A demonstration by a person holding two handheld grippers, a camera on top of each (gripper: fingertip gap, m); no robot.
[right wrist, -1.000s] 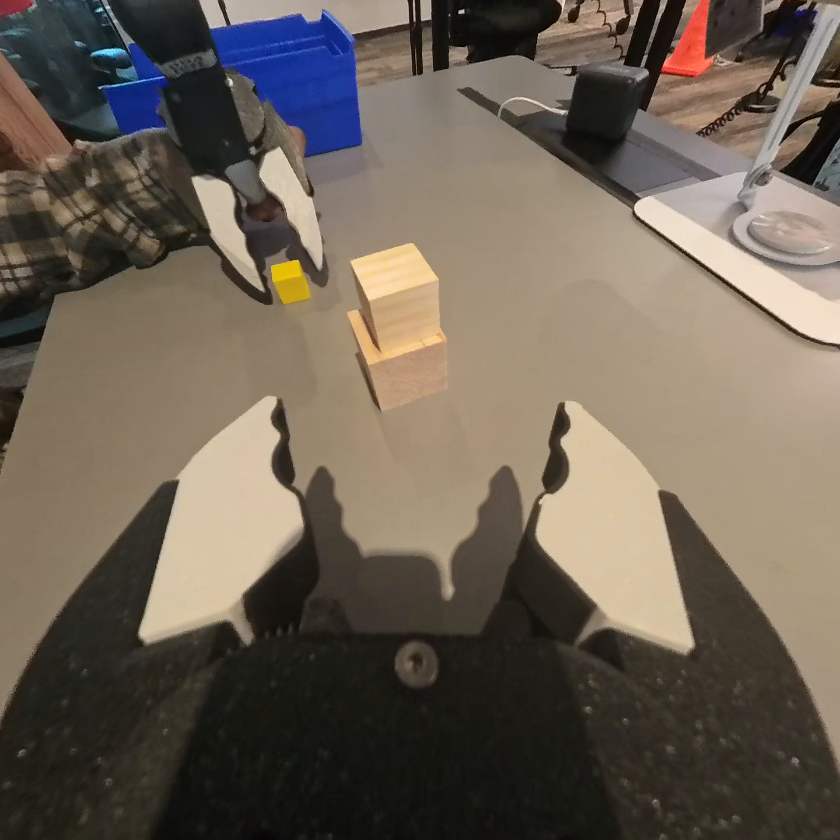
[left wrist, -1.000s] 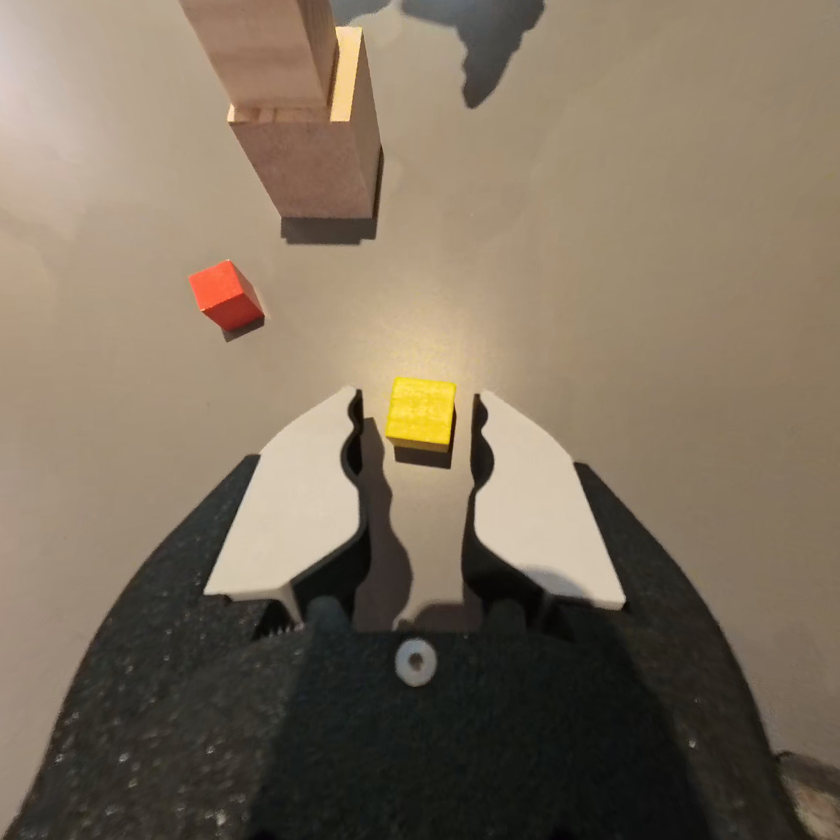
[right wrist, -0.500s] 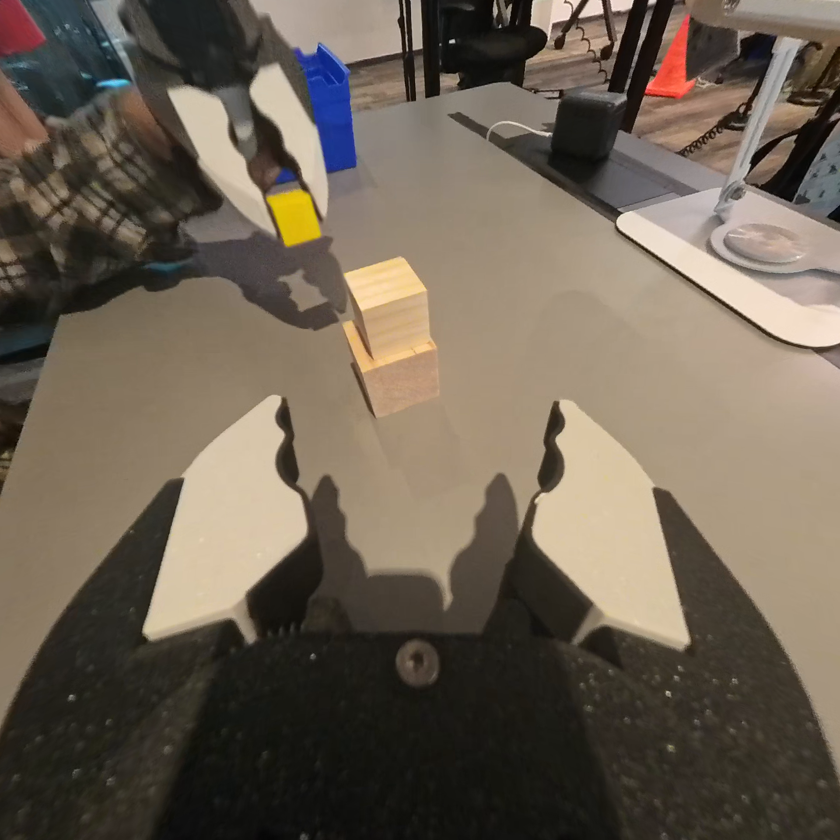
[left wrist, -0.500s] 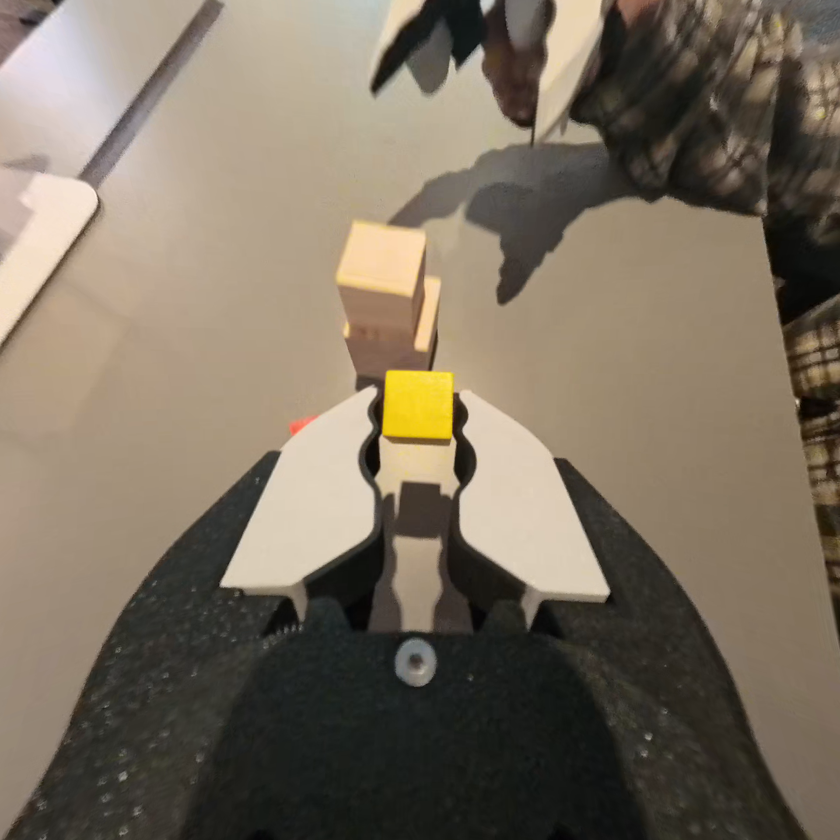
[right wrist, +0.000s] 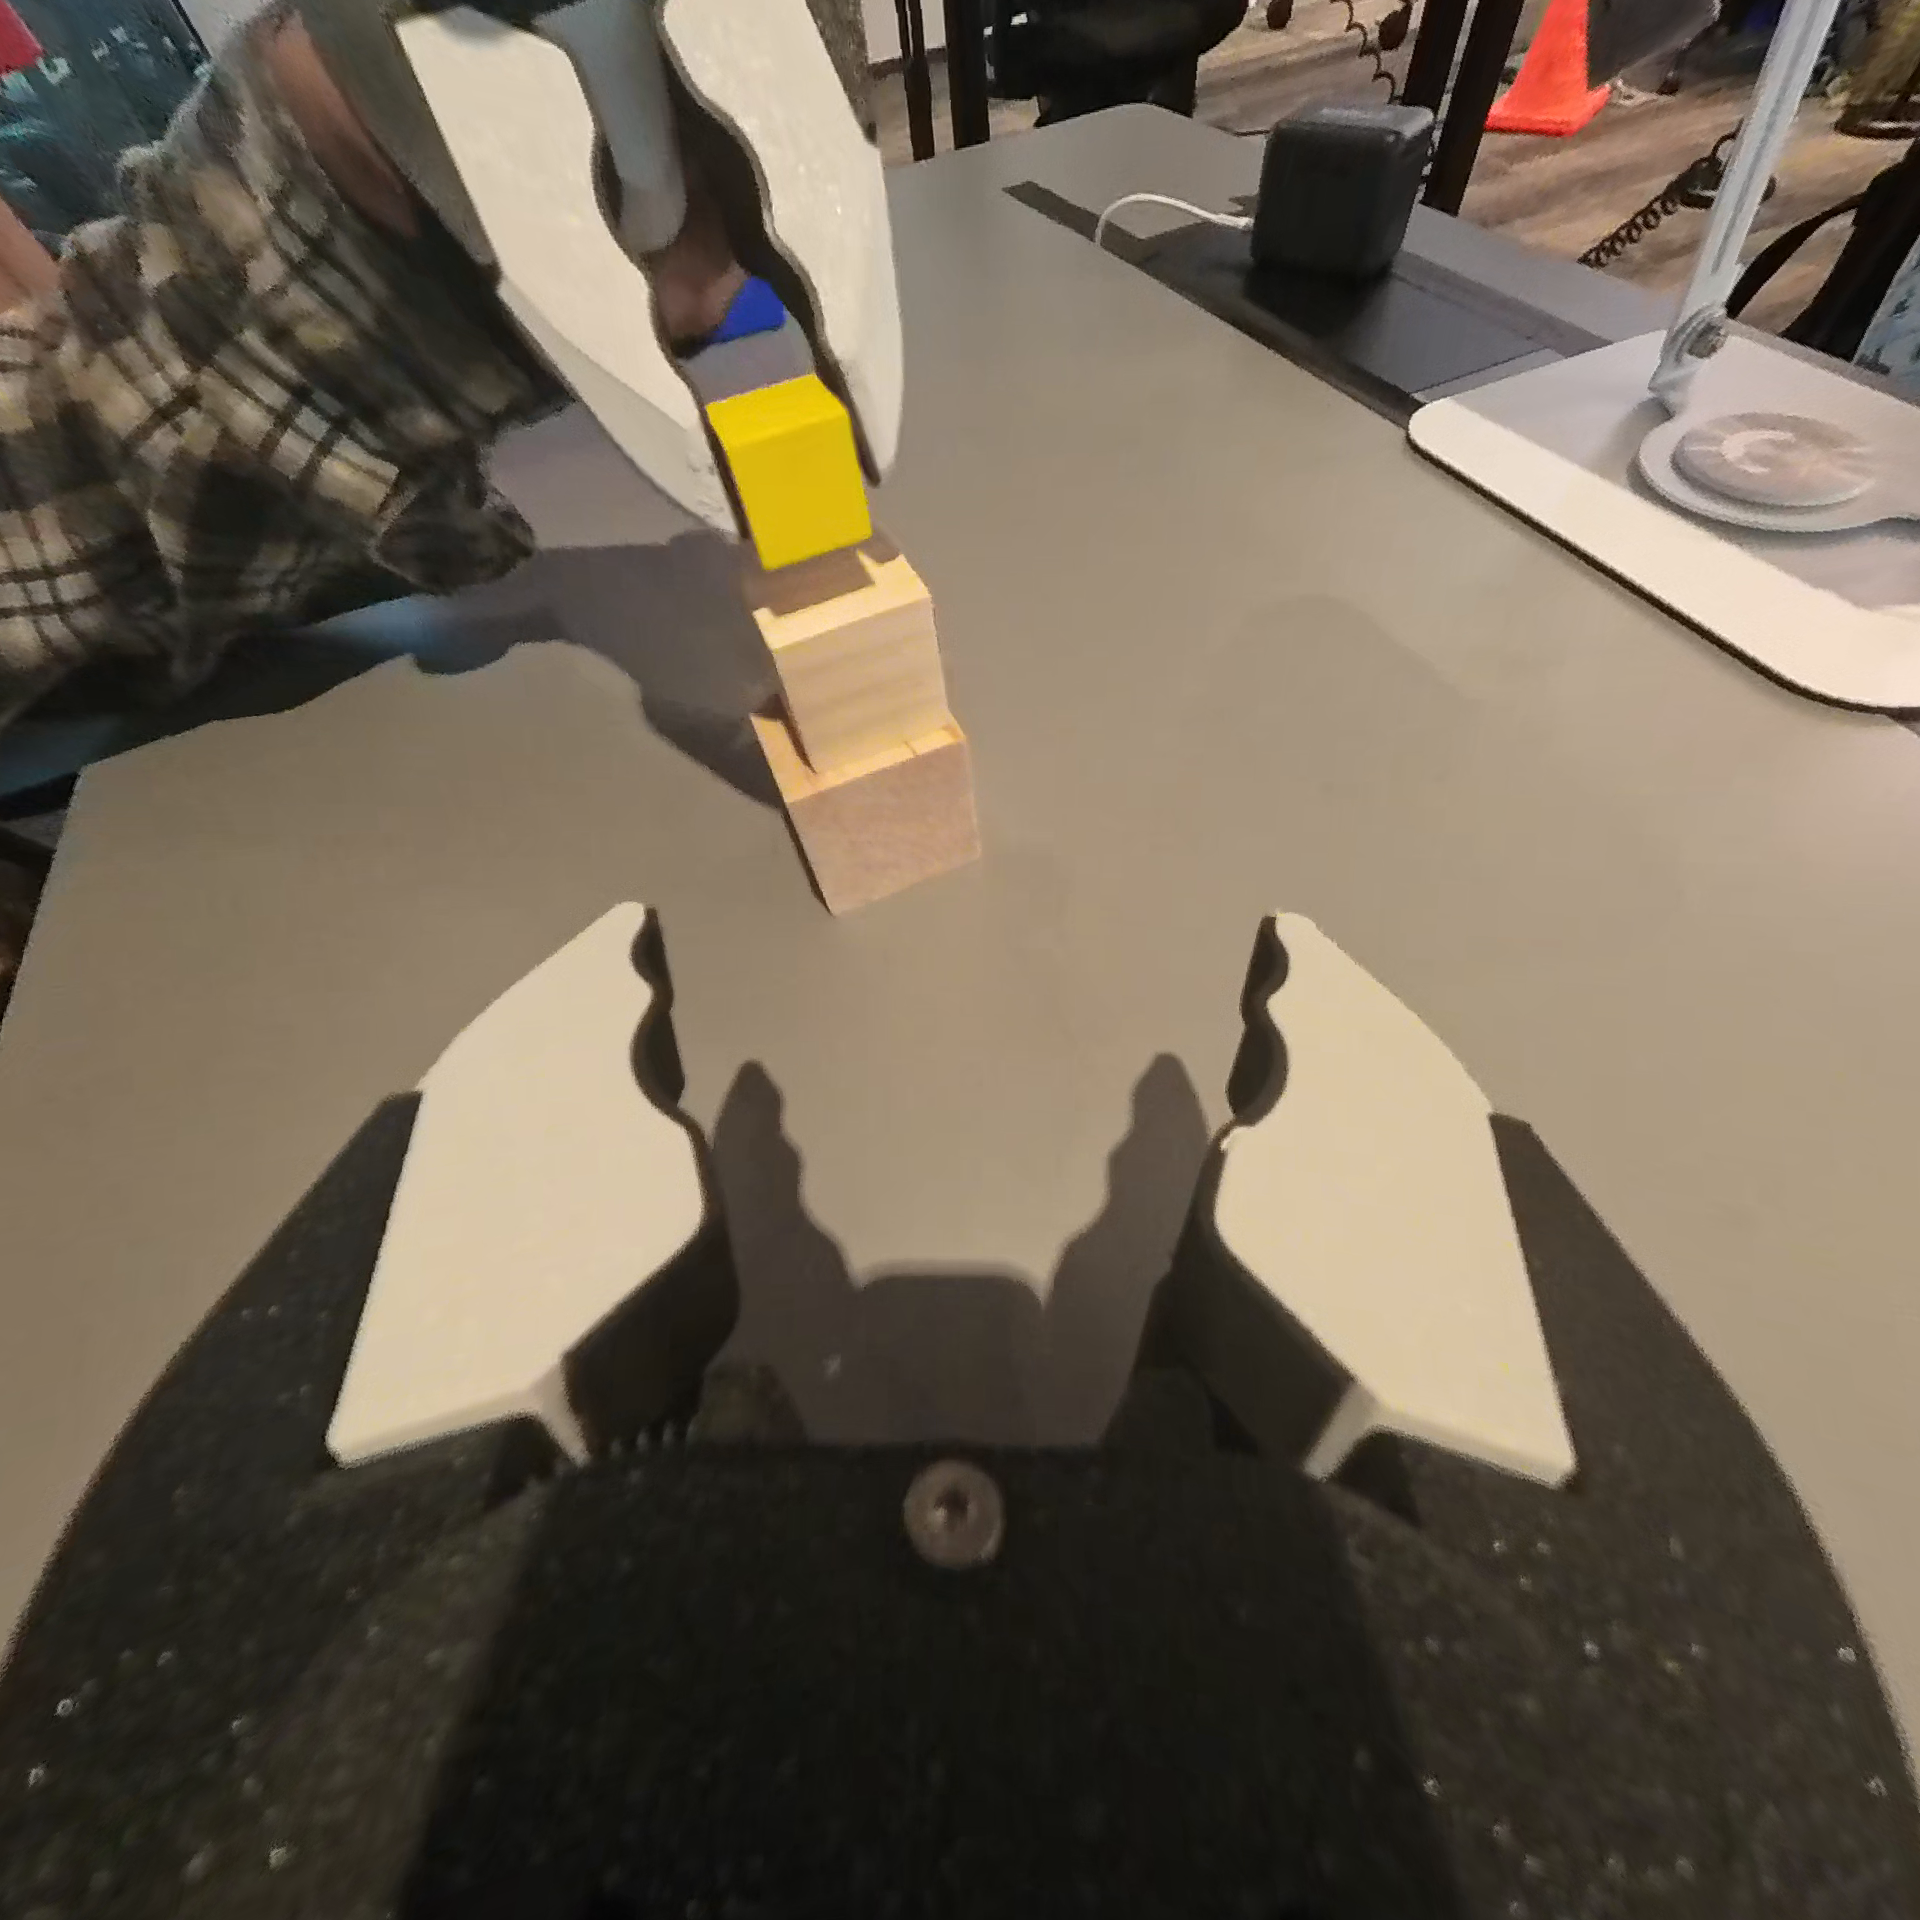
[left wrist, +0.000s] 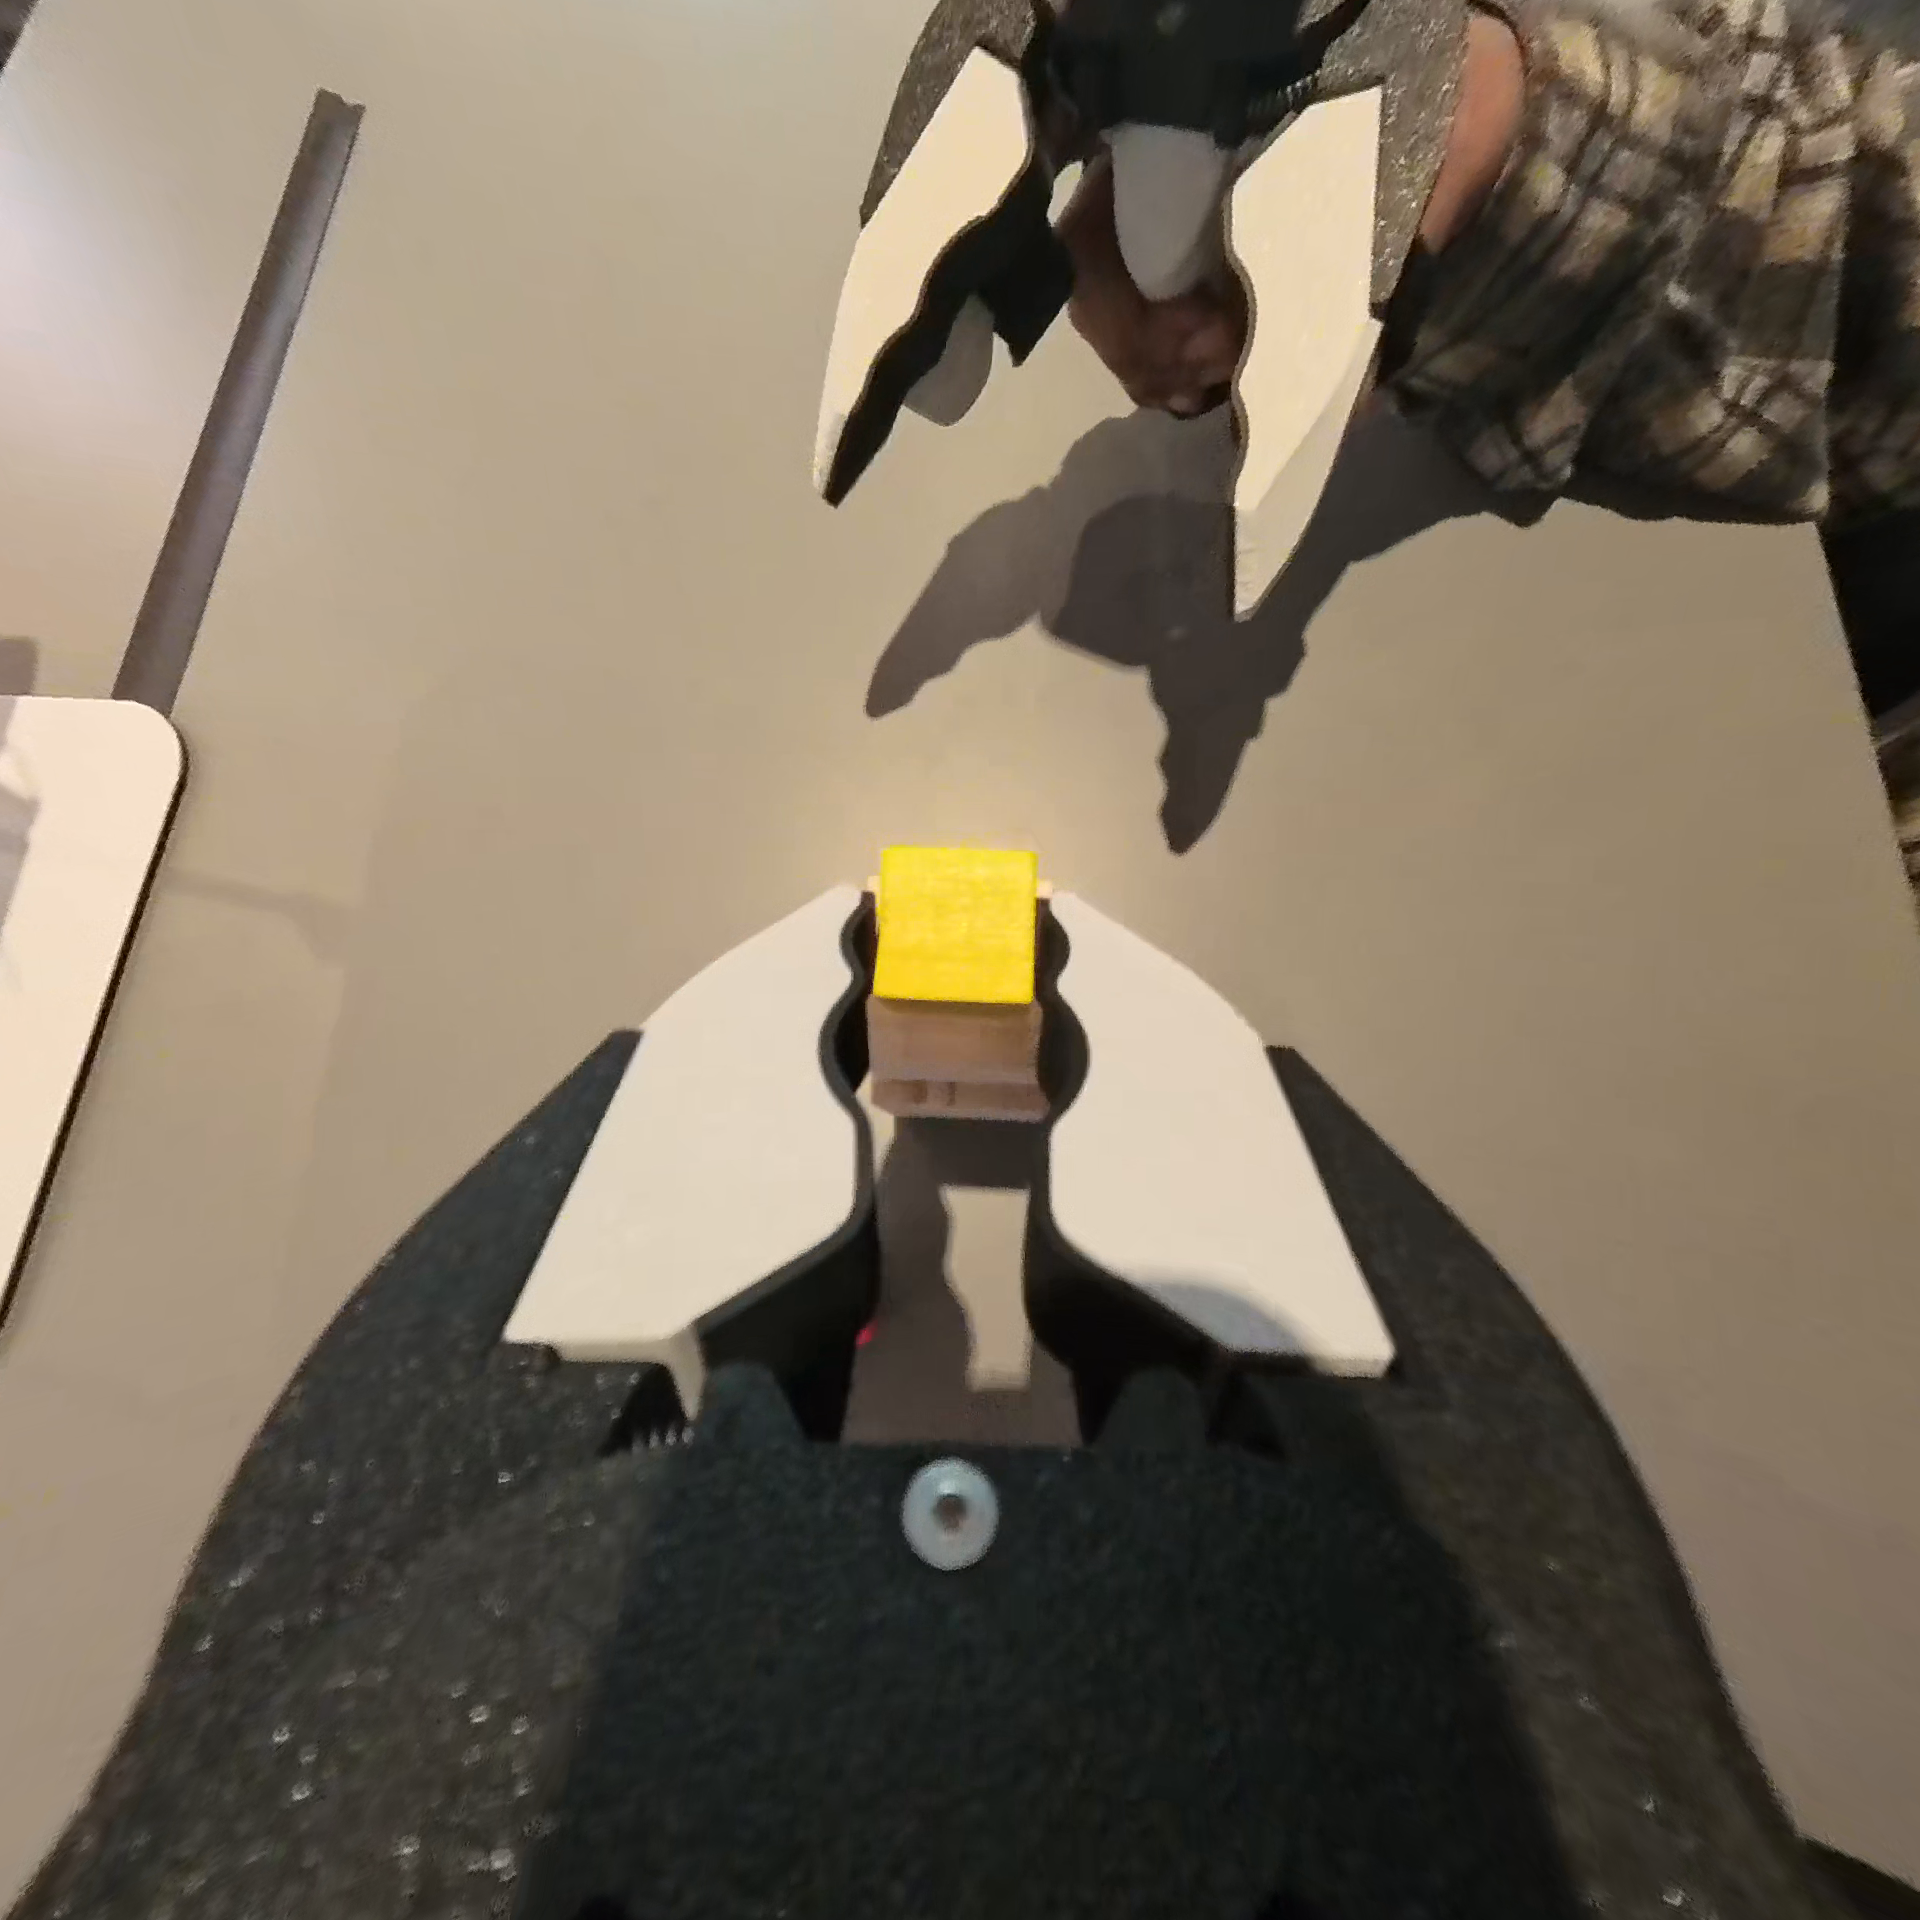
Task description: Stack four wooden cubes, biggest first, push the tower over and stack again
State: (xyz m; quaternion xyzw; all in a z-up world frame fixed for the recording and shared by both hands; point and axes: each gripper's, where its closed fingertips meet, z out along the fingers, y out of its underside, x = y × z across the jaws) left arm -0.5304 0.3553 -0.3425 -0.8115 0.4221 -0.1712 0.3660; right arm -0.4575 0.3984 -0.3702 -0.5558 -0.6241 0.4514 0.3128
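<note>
Two plain wooden cubes stand stacked on the grey table (right wrist: 1247, 727): a larger one (right wrist: 883, 821) below and a smaller one (right wrist: 852, 655) on it, slightly offset. My left gripper (left wrist: 956, 904) is shut on a small yellow cube (left wrist: 956, 940) and holds it just over the top wooden cube; in the right wrist view the yellow cube (right wrist: 795, 483) hangs close above the stack, and I cannot tell if they touch. My right gripper (right wrist: 956, 920) is open and empty, low over the table in front of the stack. A sliver of red (left wrist: 864, 1337) shows low between my left fingers.
A white pad (right wrist: 1662, 582) with a lamp base lies at the right. A black box (right wrist: 1335, 197) with a cable sits on a dark strip at the back. A plaid sleeve (right wrist: 208, 416) is behind the left gripper. The white pad's corner (left wrist: 62, 935) shows in the left wrist view. Across from one pair of fingers to the other is roughly 10 cm.
My left gripper shut on the yellow cube, lifted it off the table and carried it over the two stacked cubes. My right gripper stayed open and hardly moved.
</note>
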